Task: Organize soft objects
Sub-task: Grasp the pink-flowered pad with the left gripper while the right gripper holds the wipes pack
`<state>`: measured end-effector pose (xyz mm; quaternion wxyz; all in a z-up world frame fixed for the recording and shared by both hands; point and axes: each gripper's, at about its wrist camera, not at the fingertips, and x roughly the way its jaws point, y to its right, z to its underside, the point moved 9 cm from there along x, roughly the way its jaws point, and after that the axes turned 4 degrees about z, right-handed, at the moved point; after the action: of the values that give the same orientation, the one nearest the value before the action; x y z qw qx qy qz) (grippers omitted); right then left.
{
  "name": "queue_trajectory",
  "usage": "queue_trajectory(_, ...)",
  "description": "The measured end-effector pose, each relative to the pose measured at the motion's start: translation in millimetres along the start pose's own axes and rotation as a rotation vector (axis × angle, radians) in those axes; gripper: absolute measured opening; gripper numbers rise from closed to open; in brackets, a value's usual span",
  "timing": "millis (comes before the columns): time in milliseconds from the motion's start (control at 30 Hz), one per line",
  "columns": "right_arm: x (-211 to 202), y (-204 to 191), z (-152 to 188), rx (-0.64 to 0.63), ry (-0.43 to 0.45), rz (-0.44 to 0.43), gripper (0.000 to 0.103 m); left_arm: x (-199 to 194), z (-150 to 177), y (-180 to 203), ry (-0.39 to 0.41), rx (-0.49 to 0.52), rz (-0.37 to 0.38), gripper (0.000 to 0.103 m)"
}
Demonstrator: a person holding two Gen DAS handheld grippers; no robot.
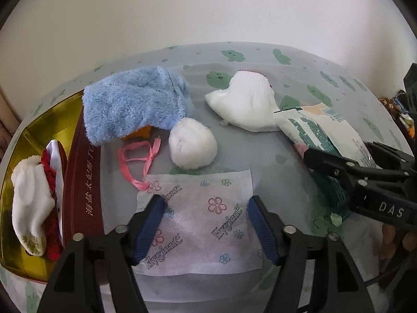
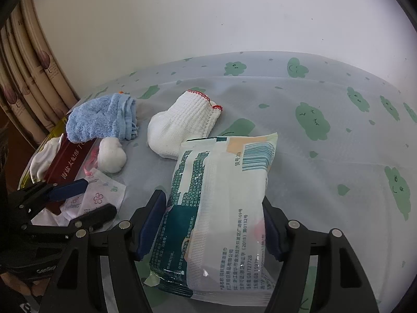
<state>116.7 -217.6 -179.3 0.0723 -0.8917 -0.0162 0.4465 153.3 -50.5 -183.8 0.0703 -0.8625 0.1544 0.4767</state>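
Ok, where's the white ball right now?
In the left wrist view the white ball lies mid-table, just beyond the Hygiene tissue, between the blue sock and white sock.

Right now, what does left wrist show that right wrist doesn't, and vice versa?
Left wrist only: the gold box interior holding a white sock and red item, plus the pink ribbon laid out in full.

Right wrist only: the curtain at left, and the wipes pack full length between the right gripper fingers.

Both: blue fuzzy sock, white knit sock, white ball, Hygiene tissue, and the left gripper, open over the tissue.
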Motion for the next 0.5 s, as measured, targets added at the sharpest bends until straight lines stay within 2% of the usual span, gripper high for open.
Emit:
queue_trajectory(33, 0.1, -0.1, 0.0, 0.0, 0.0, 0.001, 0.066, -0.2, -1.4, 1.0, 0.001, 0.021, -0.015, 0.039)
queue_trajectory(100, 0.0, -0.3, -0.1, 0.001, -0.001, 0.0, 0.066, 0.9, -3.9, 5.2, -0.008, 0.027, 0.006, 0.025)
queue_trajectory(133, 0.1, -0.3, -0.1, 0.001, 0.0, 0.0, 0.066, -0.1, -4.9, 4.9, -0.011, 0.021, 0.009, 0.021)
queue_trajectory(400, 0.3, -0.8, 0.3, -0.002, -0.002, 0.004, 0.066, -16.7, -7.2, -2.2, -0.001, -0.021, 0.079, 0.017)
queue_trajectory(500, 0.6, -0.8, 0.3, -0.003, -0.002, 0.004, 0.066, -32.4, -11.3, -5.9, 0.029, 0.001, 0.056, 0.017)
